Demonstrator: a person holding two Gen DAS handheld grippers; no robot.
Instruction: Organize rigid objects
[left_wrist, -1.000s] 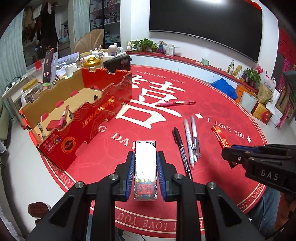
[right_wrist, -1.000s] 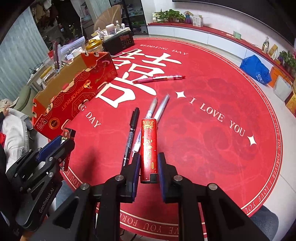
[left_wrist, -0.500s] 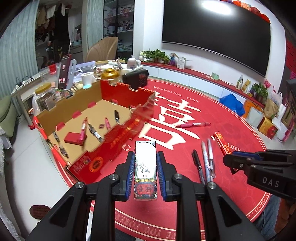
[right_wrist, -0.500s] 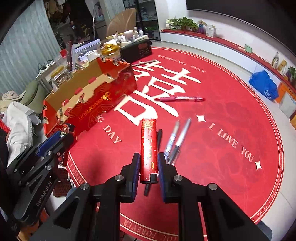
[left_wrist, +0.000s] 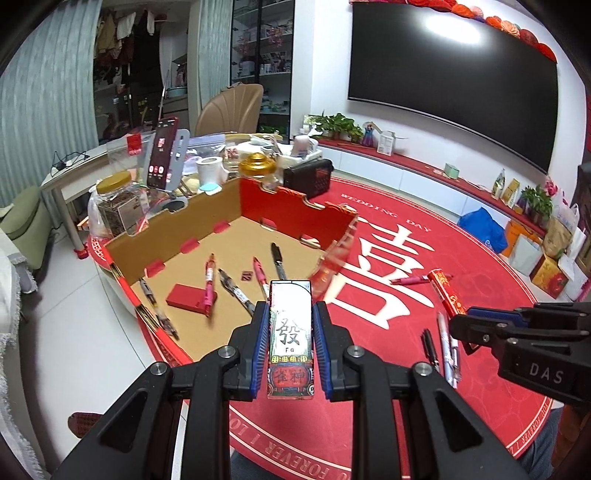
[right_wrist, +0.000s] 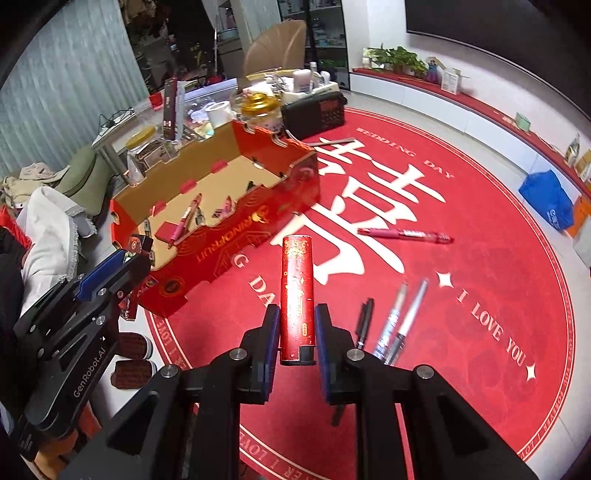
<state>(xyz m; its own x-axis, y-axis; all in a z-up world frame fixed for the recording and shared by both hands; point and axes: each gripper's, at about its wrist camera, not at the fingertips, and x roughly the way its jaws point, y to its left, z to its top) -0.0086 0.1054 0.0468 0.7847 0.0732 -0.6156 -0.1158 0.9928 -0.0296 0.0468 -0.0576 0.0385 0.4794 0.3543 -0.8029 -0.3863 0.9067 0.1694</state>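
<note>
My left gripper (left_wrist: 290, 325) is shut on a flat lighter with a white face and black characters (left_wrist: 291, 332), held in the air over the near wall of the red cardboard box (left_wrist: 295, 201). Inside the box lie several pens (left_wrist: 208, 284) and a small red case (left_wrist: 184, 298). My right gripper (right_wrist: 295, 328) is shut on a slim red lighter with gold print (right_wrist: 296, 295), raised above the red round tablecloth (right_wrist: 480, 258); the box (right_wrist: 236, 236) is to its upper left. Loose on the cloth are a pink pen (right_wrist: 404, 234), a black pen (right_wrist: 365, 321) and two silver pens (right_wrist: 402, 317).
Behind the box stand a black radio (left_wrist: 308, 177), a gold-lidded glass pot (left_wrist: 256, 164), a tape roll (left_wrist: 208, 168), a jar (left_wrist: 116, 206) and a phone on a stand (left_wrist: 162, 155). A beige chair (left_wrist: 231, 109) is behind the table. Shoes (right_wrist: 135, 354) are on the floor below the table edge.
Both grippers have risen and moved left toward the box with their lighters still gripped. The box interior now fills the left wrist view; the loose pens have slipped toward the lower right.
</note>
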